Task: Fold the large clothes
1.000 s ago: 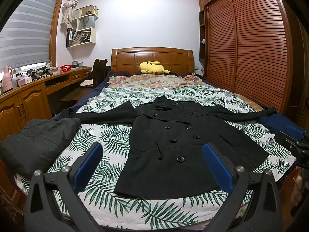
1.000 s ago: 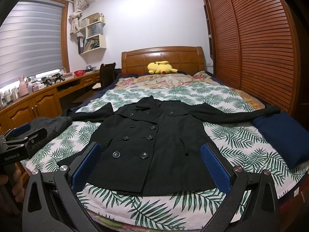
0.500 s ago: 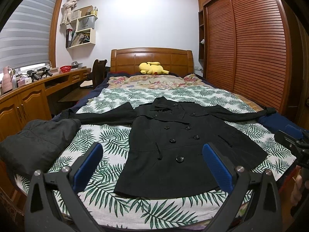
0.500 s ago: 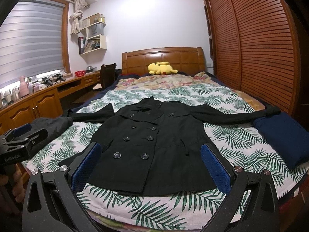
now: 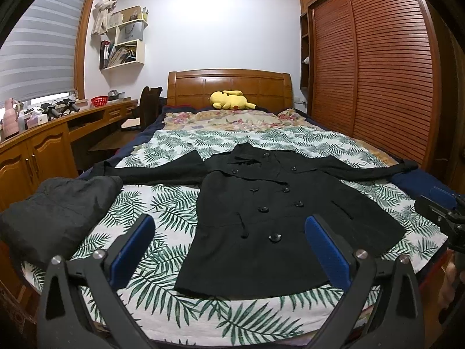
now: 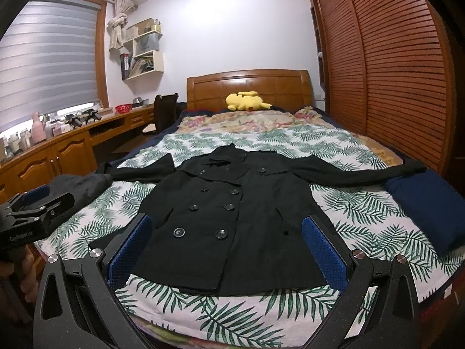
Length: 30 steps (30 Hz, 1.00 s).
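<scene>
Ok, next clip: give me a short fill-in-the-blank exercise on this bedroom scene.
1. The black coat lies flat on the bed with both sleeves spread ____.
2. The plush toy by the headboard is coloured ____.
3. Both the left tool and right tool have their jaws ____.

Missing words: out; yellow; open

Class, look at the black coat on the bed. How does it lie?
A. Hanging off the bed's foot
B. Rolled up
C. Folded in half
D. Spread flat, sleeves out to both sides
D: the coat lies flat on the bed, buttons up, one sleeve stretched to each side.
</scene>
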Each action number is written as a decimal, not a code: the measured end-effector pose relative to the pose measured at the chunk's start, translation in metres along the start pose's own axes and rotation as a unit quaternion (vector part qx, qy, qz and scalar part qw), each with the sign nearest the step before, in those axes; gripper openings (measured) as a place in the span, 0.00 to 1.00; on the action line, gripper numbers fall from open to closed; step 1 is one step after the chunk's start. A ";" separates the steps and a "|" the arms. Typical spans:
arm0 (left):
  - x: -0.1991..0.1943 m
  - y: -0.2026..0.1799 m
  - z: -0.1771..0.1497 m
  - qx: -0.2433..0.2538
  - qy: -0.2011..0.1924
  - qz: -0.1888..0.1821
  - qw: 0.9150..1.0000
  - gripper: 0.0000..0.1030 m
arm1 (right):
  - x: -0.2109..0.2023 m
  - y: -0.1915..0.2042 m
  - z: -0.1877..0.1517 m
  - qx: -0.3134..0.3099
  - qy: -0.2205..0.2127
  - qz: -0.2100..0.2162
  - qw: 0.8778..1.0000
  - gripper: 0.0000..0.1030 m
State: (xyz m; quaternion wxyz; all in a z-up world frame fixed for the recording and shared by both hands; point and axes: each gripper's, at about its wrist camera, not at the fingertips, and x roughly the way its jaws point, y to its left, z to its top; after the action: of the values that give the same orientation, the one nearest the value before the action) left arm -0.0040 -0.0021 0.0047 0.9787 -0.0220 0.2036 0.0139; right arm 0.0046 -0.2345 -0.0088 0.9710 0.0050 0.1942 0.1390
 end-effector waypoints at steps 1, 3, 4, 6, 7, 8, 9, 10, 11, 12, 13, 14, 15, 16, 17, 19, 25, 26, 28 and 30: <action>0.003 0.003 -0.001 0.001 0.001 0.001 1.000 1.00 | 0.004 0.002 0.000 -0.003 0.001 0.005 1.000 1.00; 0.012 0.008 -0.004 0.003 0.006 0.006 1.000 1.00 | 0.013 0.005 -0.005 -0.010 0.004 0.009 1.000 1.00; 0.018 0.011 -0.006 0.006 0.010 0.011 1.000 1.00 | 0.018 0.008 -0.007 -0.012 0.007 0.010 1.000 1.00; 0.029 0.018 -0.008 0.013 0.011 0.021 1.000 1.00 | 0.031 0.011 -0.009 -0.016 0.013 0.017 1.000 1.00; 0.033 0.021 -0.010 0.016 0.012 0.024 1.000 1.00 | 0.037 0.014 -0.010 -0.019 0.015 0.020 1.000 1.00; 0.039 0.026 -0.011 0.017 0.013 0.029 0.999 1.00 | 0.045 0.017 -0.012 -0.023 0.018 0.022 0.999 1.00; 0.044 0.029 -0.012 0.018 0.015 0.031 0.999 1.00 | 0.051 0.019 -0.013 -0.026 0.020 0.023 0.999 1.00; 0.051 0.034 -0.013 0.019 0.018 0.035 0.999 1.00 | 0.059 0.022 -0.014 -0.029 0.024 0.026 0.999 1.00; 0.058 0.039 -0.013 0.019 0.020 0.039 0.999 1.00 | 0.066 0.024 -0.015 -0.032 0.027 0.029 0.999 1.00; 0.066 0.045 -0.014 0.020 0.021 0.044 0.999 1.00 | 0.074 0.027 -0.015 -0.036 0.029 0.032 0.998 1.00; 0.072 0.049 -0.013 0.020 0.023 0.047 0.998 1.00 | 0.080 0.030 -0.016 -0.039 0.031 0.035 0.998 1.00; 0.079 0.055 -0.013 0.020 0.025 0.051 0.998 1.00 | 0.088 0.032 -0.016 -0.042 0.032 0.037 0.998 1.00; 0.085 0.060 -0.013 0.019 0.027 0.053 0.998 1.00 | 0.096 0.034 -0.015 -0.043 0.034 0.040 0.998 1.00; 0.092 0.065 -0.012 0.019 0.029 0.056 0.998 1.00 | 0.104 0.036 -0.014 -0.044 0.035 0.043 0.997 1.00; 0.099 0.071 -0.011 0.019 0.031 0.058 0.998 1.00 | 0.111 0.037 -0.013 -0.044 0.035 0.048 0.997 1.00; 0.111 0.078 -0.008 0.021 0.035 0.062 0.997 1.00 | 0.125 0.041 -0.009 -0.044 0.036 0.054 0.997 1.00; 0.142 0.109 0.005 0.018 0.039 0.081 0.996 1.00 | 0.168 0.057 0.013 -0.049 0.031 0.078 0.995 1.00; 0.148 0.114 0.008 0.018 0.042 0.084 0.995 1.00 | 0.174 0.058 0.017 -0.049 0.030 0.081 0.995 1.00; 0.158 0.123 0.013 0.023 0.050 0.091 0.994 1.00 | 0.191 0.064 0.025 -0.050 0.031 0.091 0.994 1.00; 0.170 0.132 0.016 0.028 0.055 0.097 0.993 1.00 | 0.208 0.072 0.031 -0.057 0.035 0.099 0.993 1.00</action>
State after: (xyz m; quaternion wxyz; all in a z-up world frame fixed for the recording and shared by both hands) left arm 0.1536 0.1338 -0.0534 0.9603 0.0247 0.2585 0.1018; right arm 0.1812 -0.1071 -0.0533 0.9438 -0.0355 0.2182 0.2456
